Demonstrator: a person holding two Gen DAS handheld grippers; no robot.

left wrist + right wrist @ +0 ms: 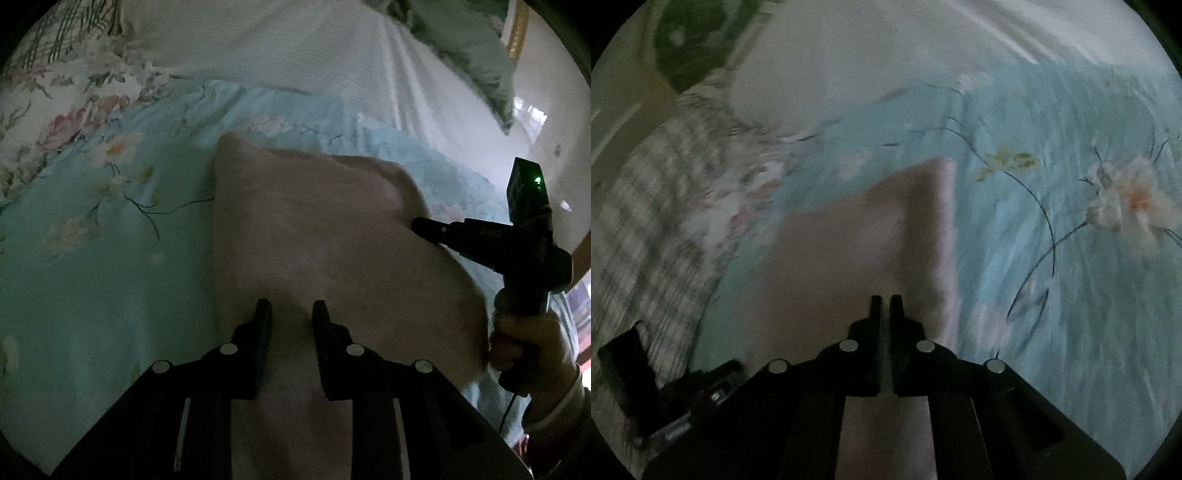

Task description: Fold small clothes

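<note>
A folded pale pink garment [314,236] lies on a light blue floral bedsheet [92,258]. My left gripper [291,314] hovers over its near edge with its jaws open and nothing between them. My right gripper [419,223] shows at the garment's right edge in the left wrist view, held by a hand. In the right wrist view the right gripper [885,301] is over the pink garment [849,251], its jaws nearly together with a thin gap; whether cloth is pinched between them is not visible.
A white textured cover [295,48] lies beyond the sheet. A floral pillow [55,92] is at the far left, a green cushion [472,48] at the far right. A checked cloth [646,221] lies left in the right wrist view.
</note>
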